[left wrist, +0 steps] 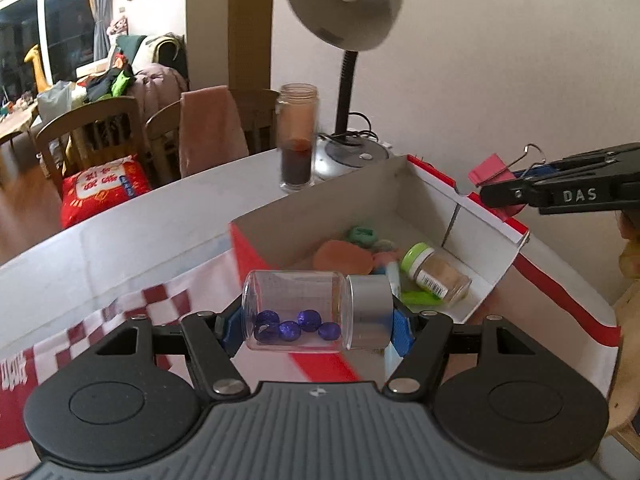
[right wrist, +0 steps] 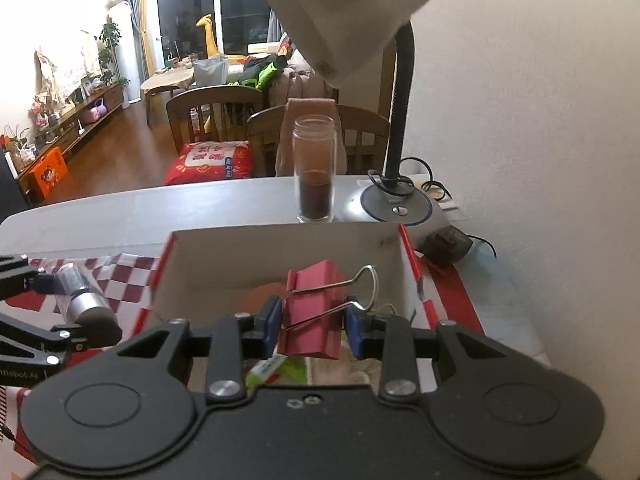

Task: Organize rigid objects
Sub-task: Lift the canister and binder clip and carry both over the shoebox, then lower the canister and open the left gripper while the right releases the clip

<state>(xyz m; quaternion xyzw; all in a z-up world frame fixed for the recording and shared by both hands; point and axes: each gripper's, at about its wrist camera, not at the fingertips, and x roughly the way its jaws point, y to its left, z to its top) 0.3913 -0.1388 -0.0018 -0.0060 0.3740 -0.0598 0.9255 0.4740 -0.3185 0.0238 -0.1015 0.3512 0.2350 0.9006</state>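
White table [right wrist: 120, 216] – checkered cloth [left wrist: 140, 304], box [right wrist: 280, 252], lamp [right wrist: 396, 120].

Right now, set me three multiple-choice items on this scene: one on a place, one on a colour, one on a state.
1. Where does the green-lidded spice jar lie?
A. in the cardboard box
B. beside the desk lamp
C. on a chair

2. What colour is the binder clip?
A. green
B. red
C. black

3. How is the left gripper?
A. open, holding nothing
B. out of view
C. shut on the clear jar

Answers:
1 A, it lies on its side on the box floor.
2 B, its body between the right gripper pads is red.
3 C, both pads press the jar's ends.
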